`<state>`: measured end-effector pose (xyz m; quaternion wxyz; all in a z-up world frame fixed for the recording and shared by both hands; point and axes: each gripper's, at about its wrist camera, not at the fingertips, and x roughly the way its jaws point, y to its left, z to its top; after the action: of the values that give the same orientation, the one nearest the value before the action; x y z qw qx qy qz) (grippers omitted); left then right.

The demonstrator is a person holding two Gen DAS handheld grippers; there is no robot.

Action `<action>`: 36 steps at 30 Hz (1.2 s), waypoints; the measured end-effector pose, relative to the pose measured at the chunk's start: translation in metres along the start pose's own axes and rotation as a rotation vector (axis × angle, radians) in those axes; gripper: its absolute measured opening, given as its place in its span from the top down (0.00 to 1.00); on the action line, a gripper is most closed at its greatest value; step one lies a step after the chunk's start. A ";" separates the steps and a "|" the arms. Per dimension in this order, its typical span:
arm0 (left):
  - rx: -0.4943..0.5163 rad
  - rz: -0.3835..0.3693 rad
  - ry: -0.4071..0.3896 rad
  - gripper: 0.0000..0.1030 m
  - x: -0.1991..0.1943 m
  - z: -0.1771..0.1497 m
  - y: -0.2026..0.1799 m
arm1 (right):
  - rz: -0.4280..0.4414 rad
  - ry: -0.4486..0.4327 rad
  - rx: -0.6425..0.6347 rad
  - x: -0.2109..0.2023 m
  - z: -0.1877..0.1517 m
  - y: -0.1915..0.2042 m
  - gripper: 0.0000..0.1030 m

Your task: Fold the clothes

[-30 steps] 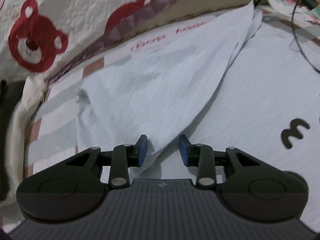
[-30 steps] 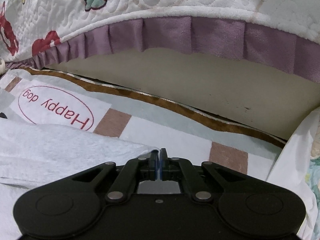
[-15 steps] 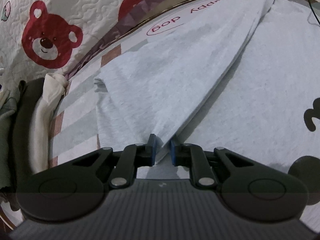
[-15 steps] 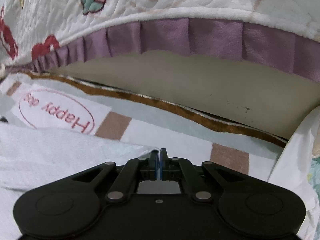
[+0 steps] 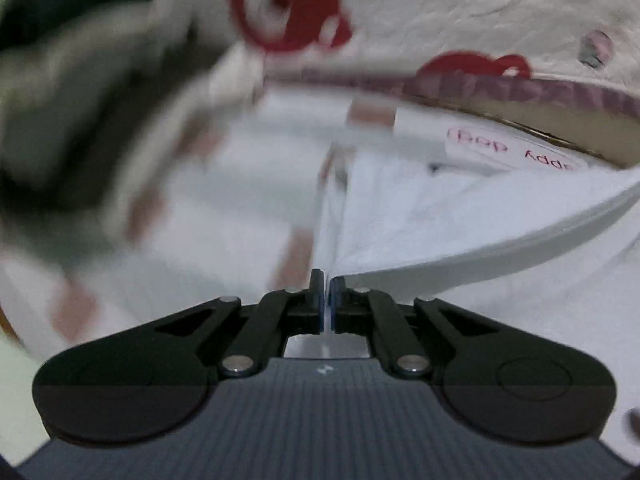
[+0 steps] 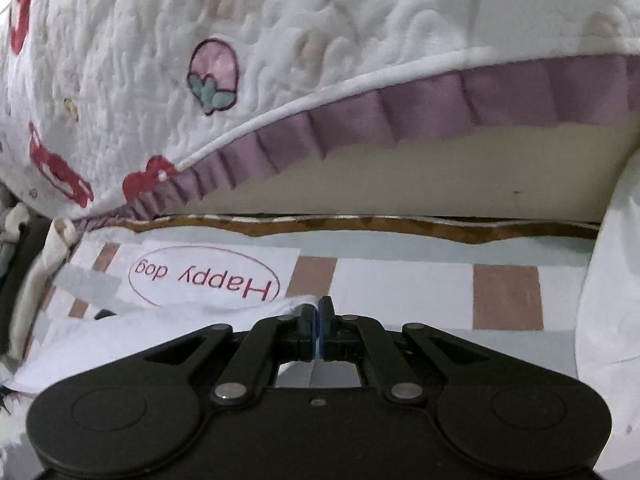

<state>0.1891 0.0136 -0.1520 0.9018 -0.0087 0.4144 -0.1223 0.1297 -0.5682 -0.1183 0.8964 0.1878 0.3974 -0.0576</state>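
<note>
Nearest, we have the left gripper (image 5: 327, 300) and right gripper (image 6: 317, 330) each clamped on an edge of the pale garment (image 5: 460, 216), which is raised off the checked mat (image 6: 400, 276). Beyond lies a quilt (image 6: 280, 40). We judge 1 fold underway, none complete.
</note>
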 end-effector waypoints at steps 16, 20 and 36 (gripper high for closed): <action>0.378 0.216 -0.225 0.96 0.086 0.220 -0.079 | 0.092 -0.211 0.213 0.024 0.068 -0.019 0.99; 0.381 0.227 -0.216 0.81 0.133 0.263 -0.101 | 0.088 -0.278 0.227 0.042 0.075 -0.020 0.99; 0.224 -0.030 -0.188 0.33 0.169 0.245 -0.096 | -0.039 -0.283 -0.035 0.055 0.075 0.011 0.77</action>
<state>0.4579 -0.1392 -0.1058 0.9300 0.0744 0.3116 -0.1801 0.2217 -0.5841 -0.1096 0.9453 0.1546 0.2713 -0.0941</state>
